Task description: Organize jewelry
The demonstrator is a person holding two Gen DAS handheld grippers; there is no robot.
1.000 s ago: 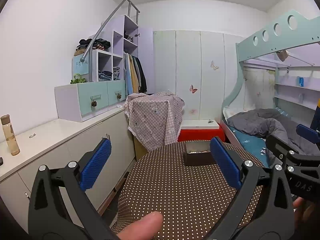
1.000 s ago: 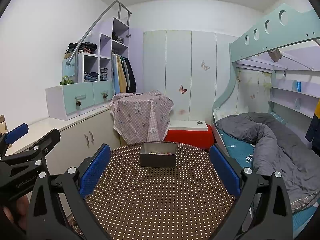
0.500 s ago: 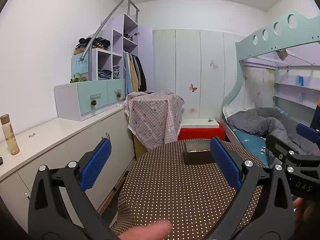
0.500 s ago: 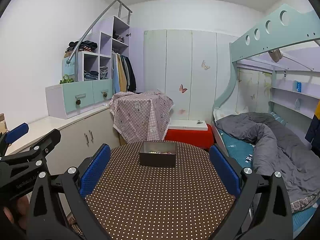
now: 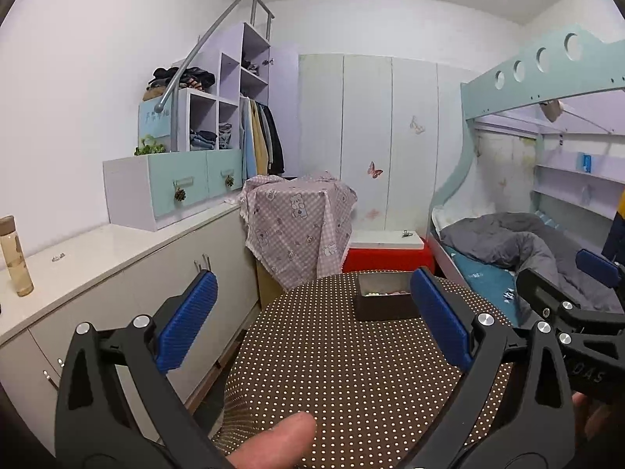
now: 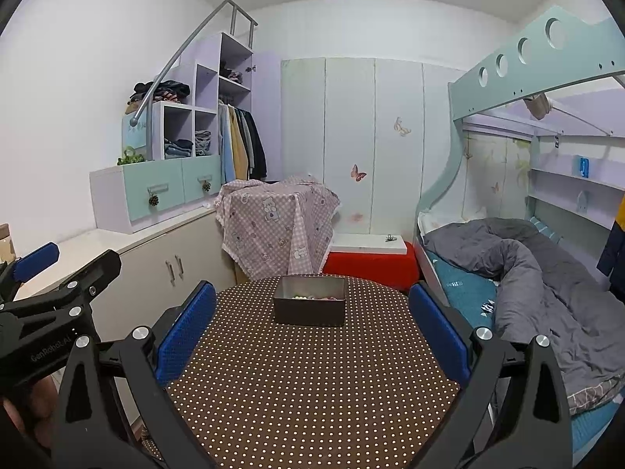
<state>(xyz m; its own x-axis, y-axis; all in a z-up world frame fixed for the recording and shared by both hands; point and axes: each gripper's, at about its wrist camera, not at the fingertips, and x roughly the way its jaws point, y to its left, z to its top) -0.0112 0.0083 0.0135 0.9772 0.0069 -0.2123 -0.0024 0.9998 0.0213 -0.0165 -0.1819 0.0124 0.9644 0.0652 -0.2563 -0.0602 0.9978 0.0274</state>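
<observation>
A dark open box [image 6: 309, 301] holding small pale and pink jewelry pieces sits at the far side of a round table with a brown polka-dot cloth [image 6: 308, 383]. The box also shows in the left wrist view [image 5: 384, 299], partly behind a blue finger pad. My left gripper [image 5: 312, 324] is open and empty, held above the table's near left part. My right gripper [image 6: 310, 332] is open and empty, centred in front of the box and short of it. Each gripper shows at the edge of the other's view.
A low white cabinet [image 5: 117, 258] with a bottle [image 5: 15, 258] runs along the left wall. A stand draped in checked cloth [image 6: 277, 222] and a red box [image 6: 371, 262] stand behind the table. A bunk bed with a grey duvet [image 6: 527, 269] is on the right.
Both views have shifted only slightly. The thumb at the bottom of the left wrist view has moved a little. Both grippers stay open.
</observation>
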